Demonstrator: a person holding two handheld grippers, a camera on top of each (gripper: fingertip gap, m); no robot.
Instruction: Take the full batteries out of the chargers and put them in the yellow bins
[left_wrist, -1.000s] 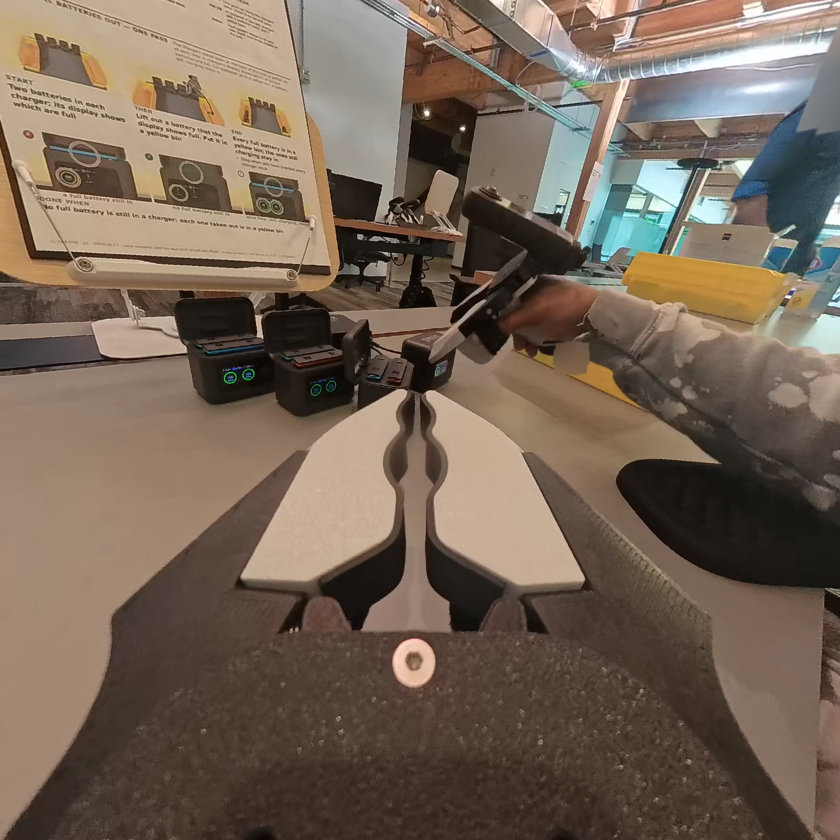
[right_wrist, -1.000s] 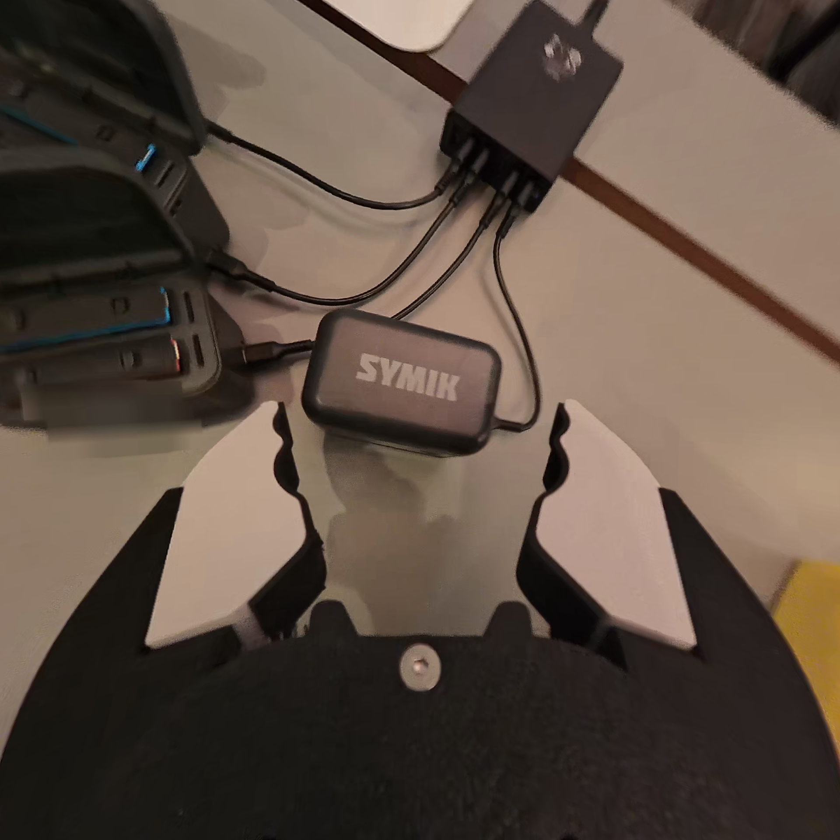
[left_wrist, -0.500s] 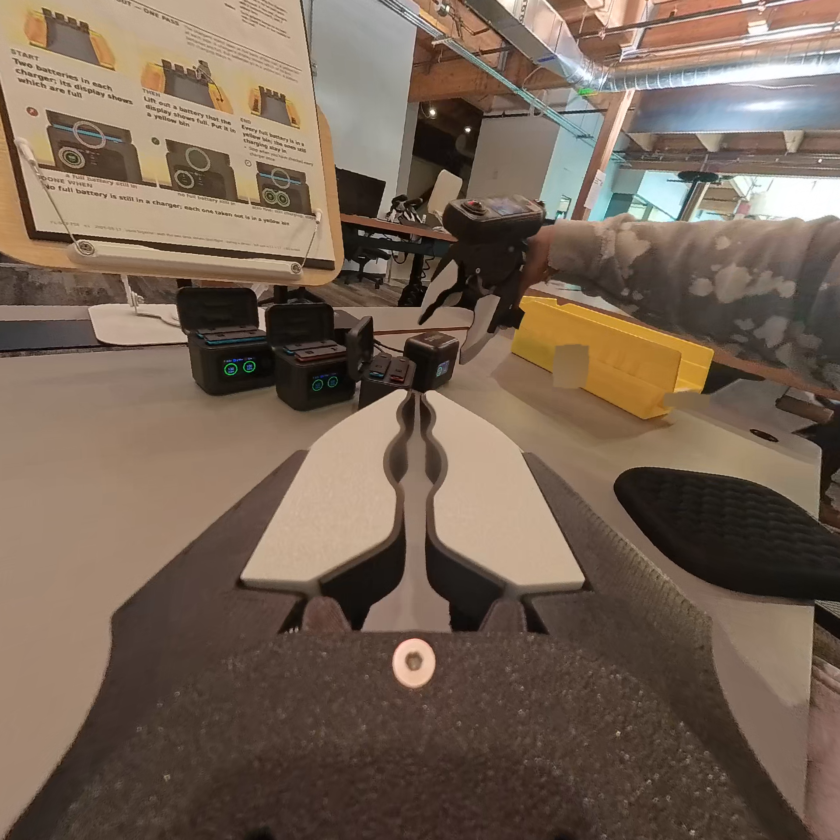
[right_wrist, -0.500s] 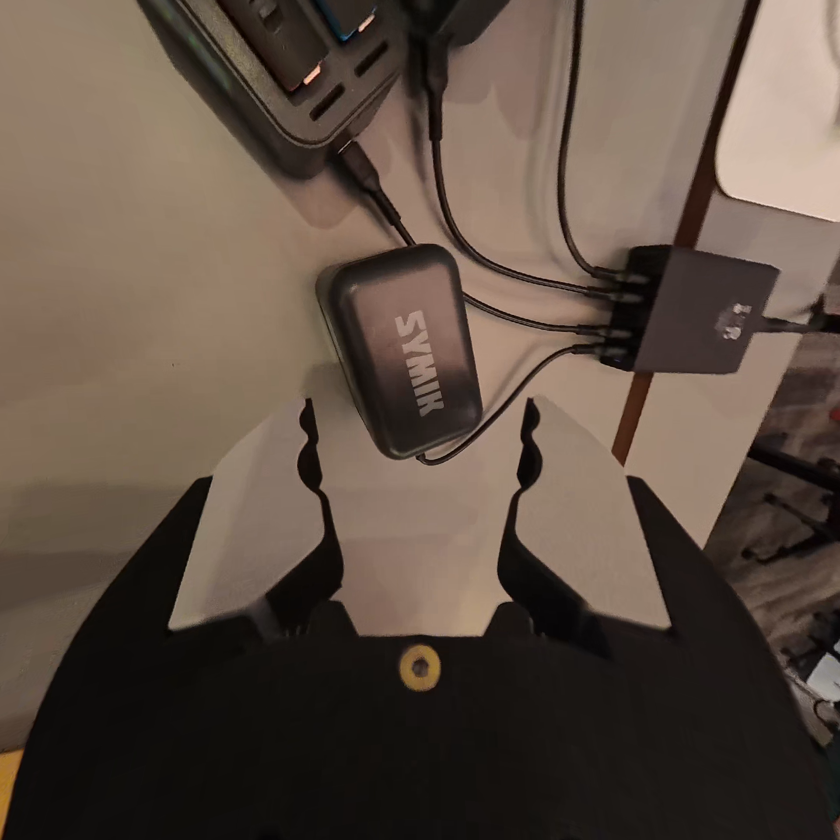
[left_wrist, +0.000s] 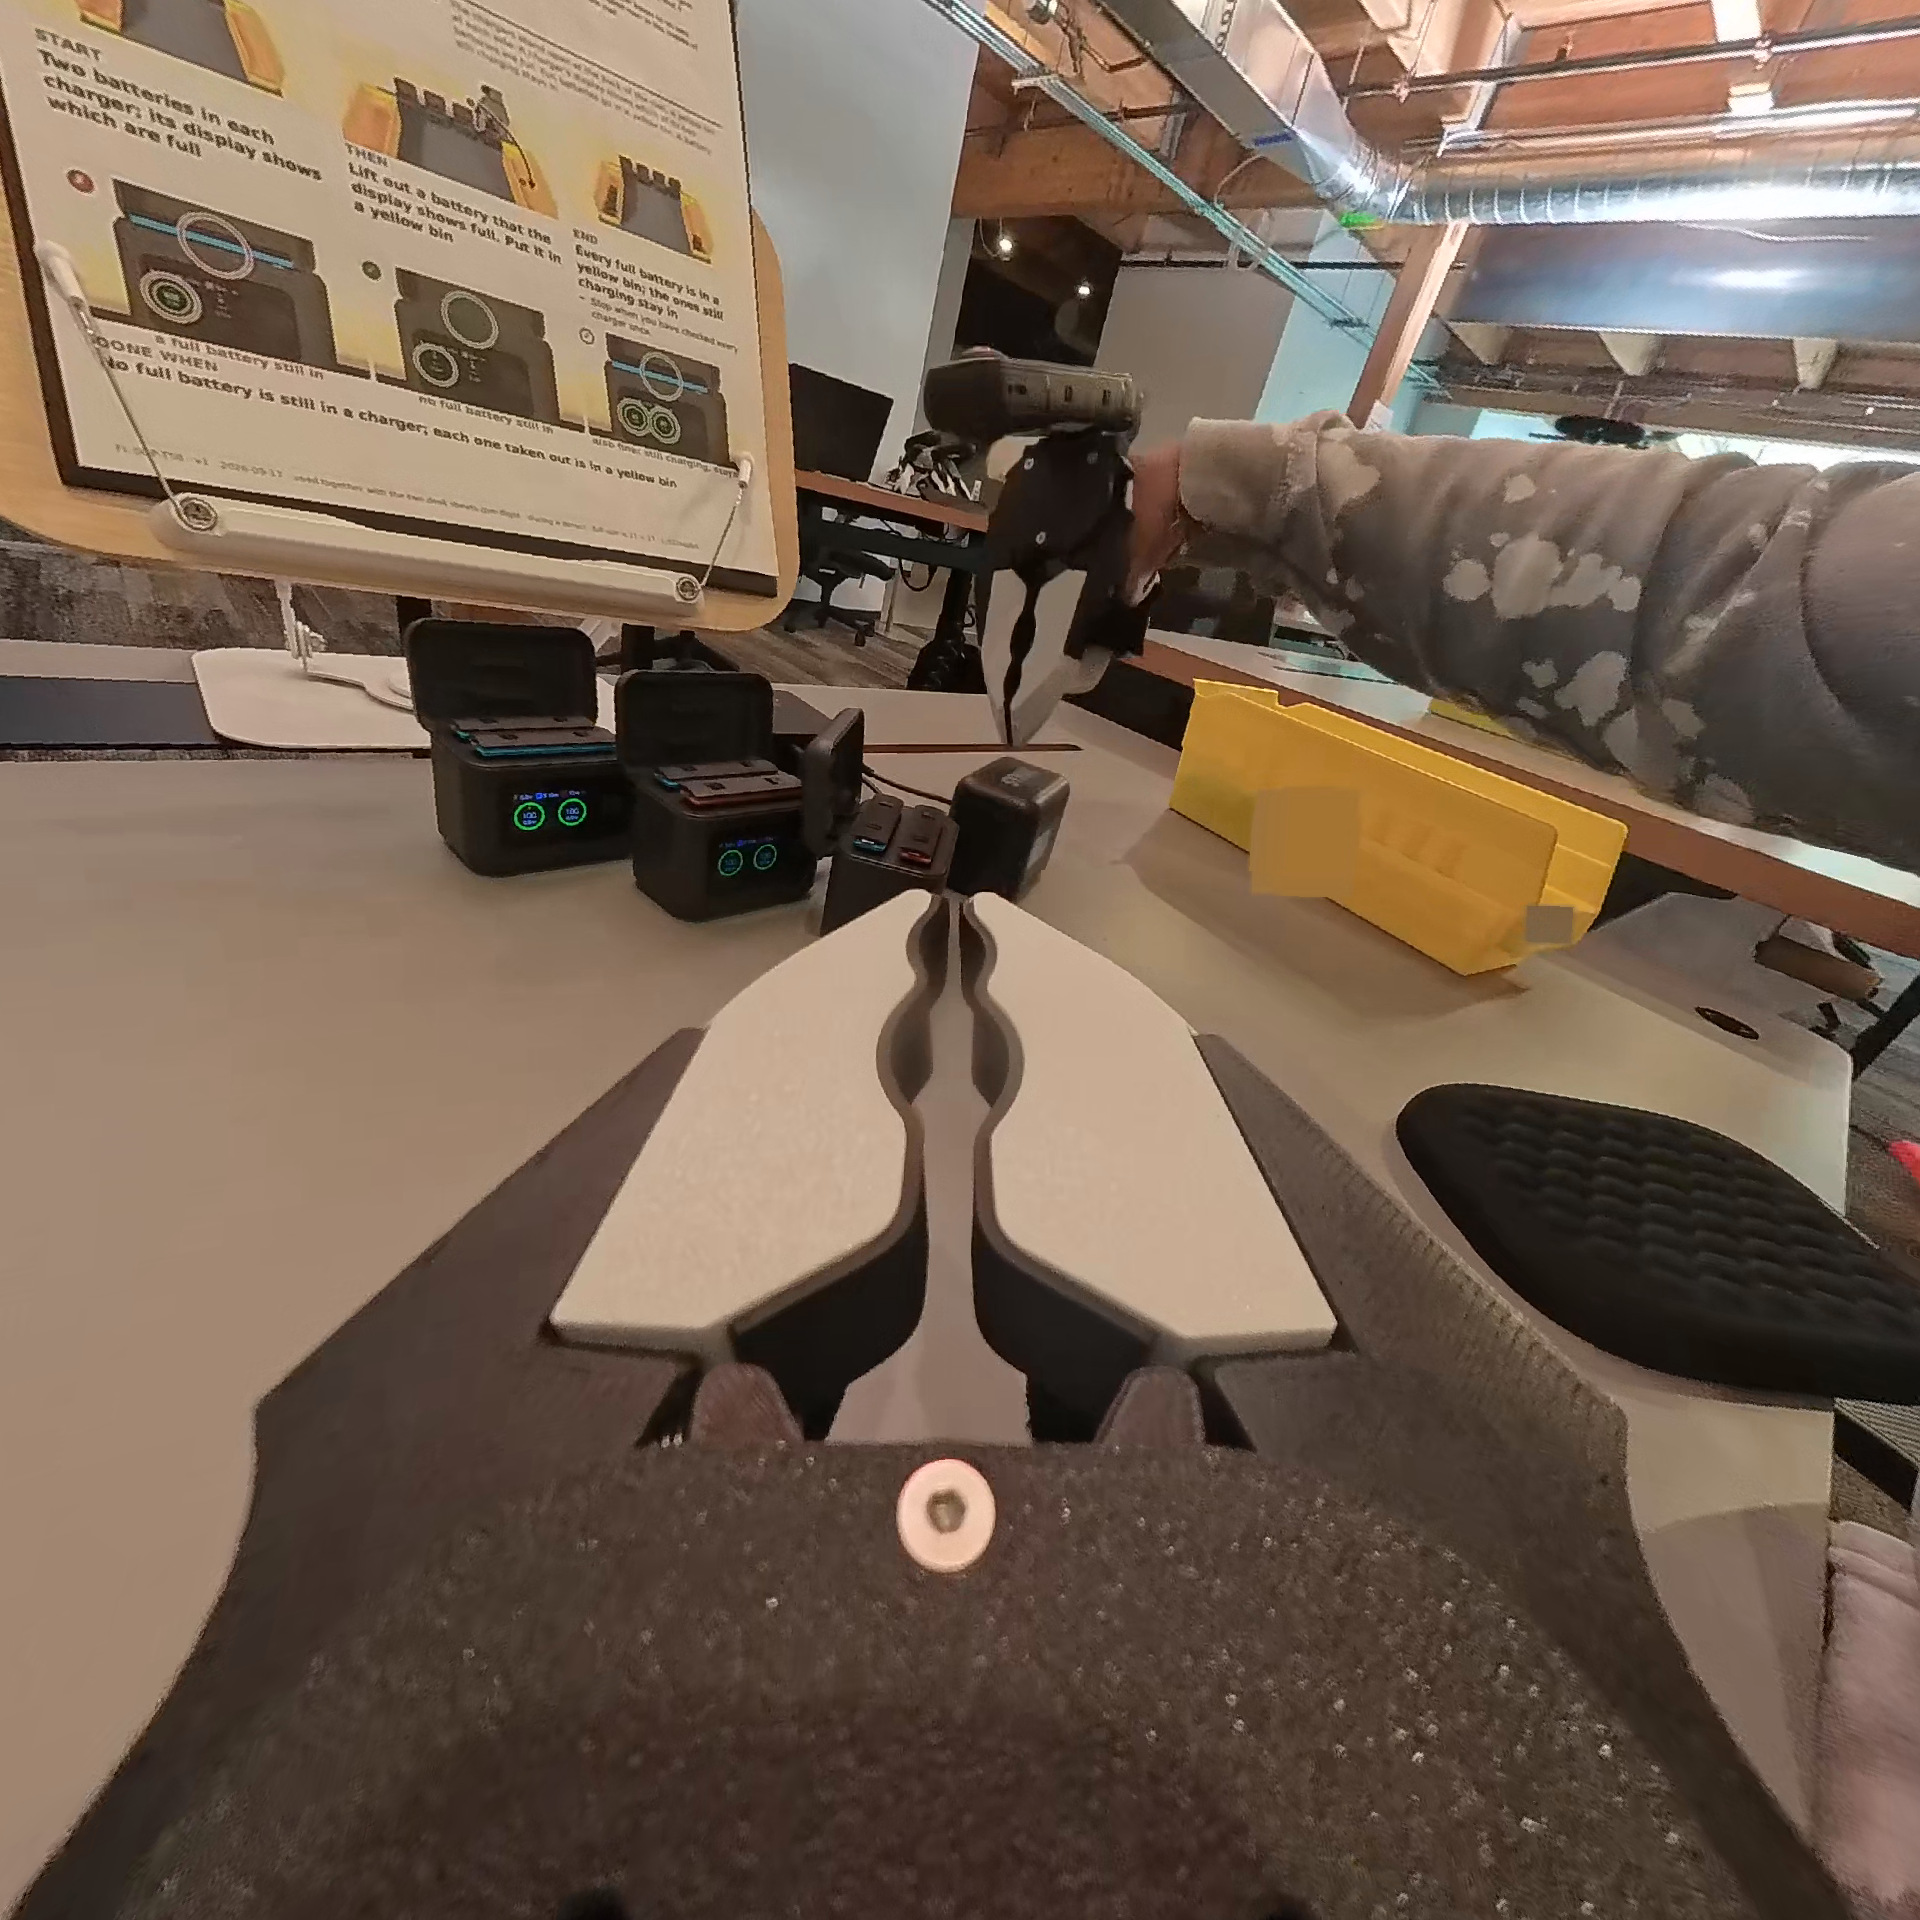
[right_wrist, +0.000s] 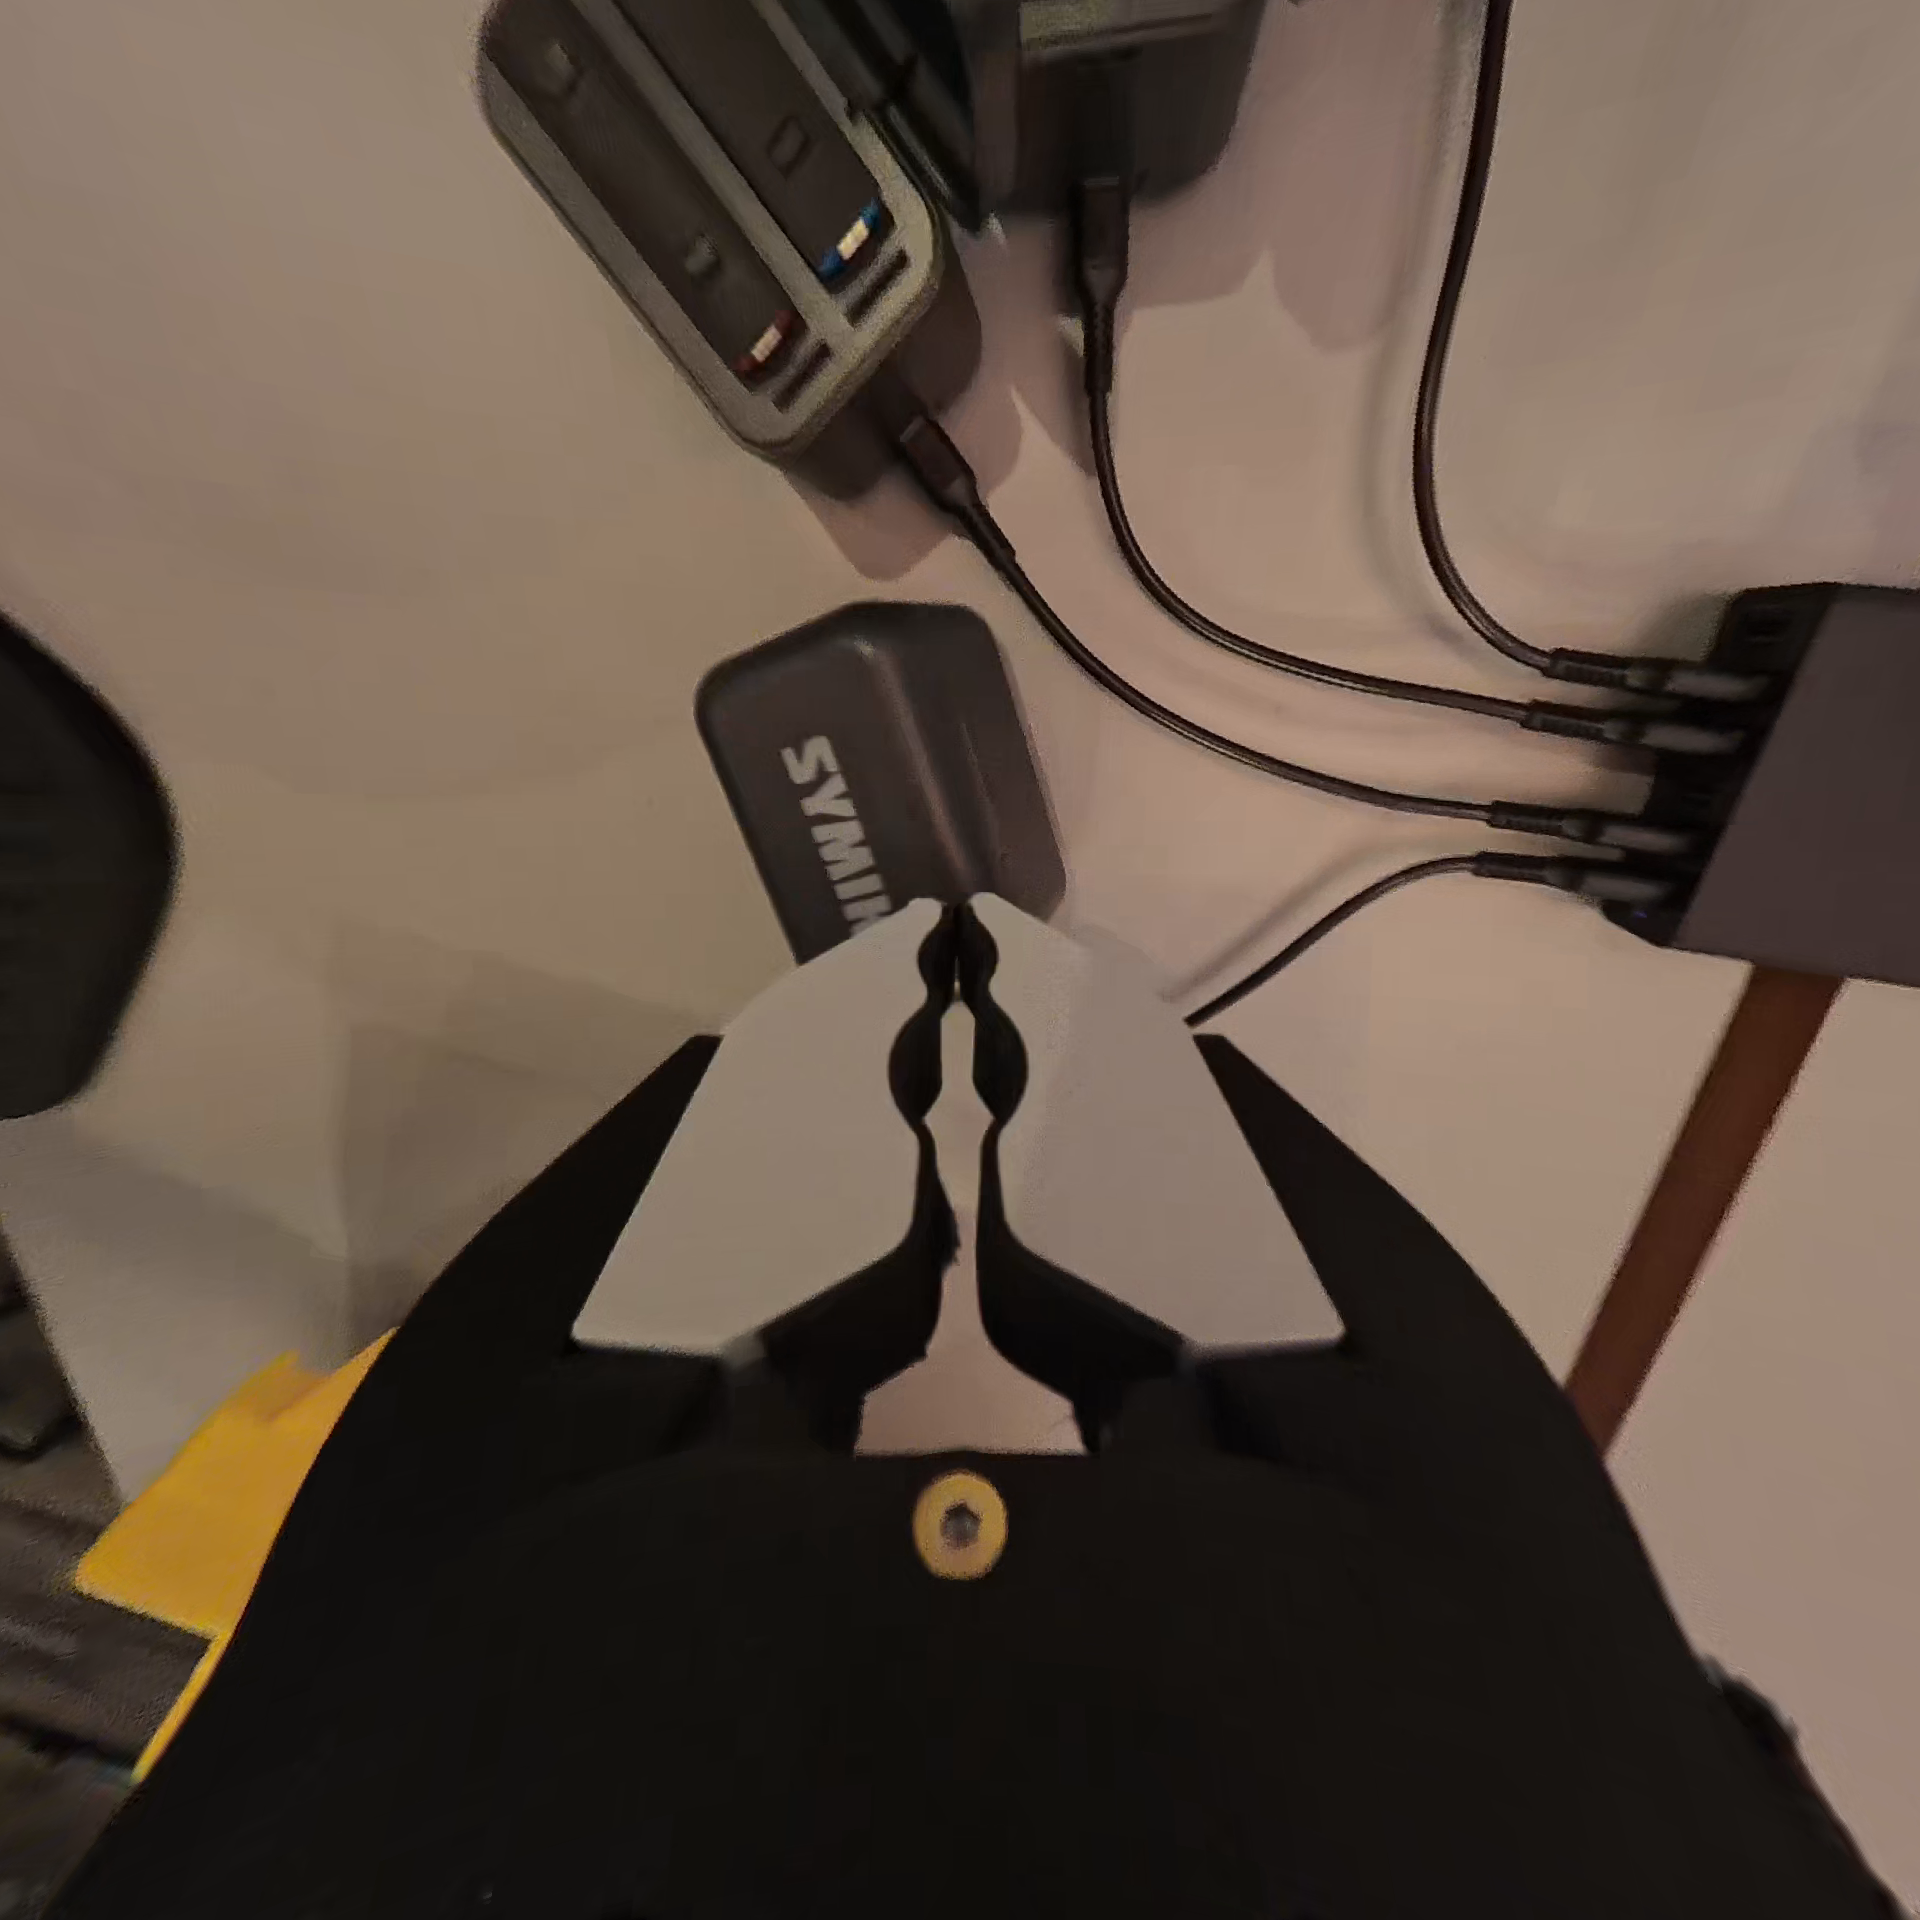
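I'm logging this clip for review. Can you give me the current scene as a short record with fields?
left gripper: shut, empty, low over the table
right gripper: shut, empty, above the closed charger
open chargers: three, batteries seated; the open charger is cabled to the power hub
yellow bin: on the table, right of the chargers

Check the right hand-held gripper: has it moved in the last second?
Yes. The right hand-held gripper has swung from pointing sideways at the chargers to hanging point-down above the closed charger, and it has shut empty.
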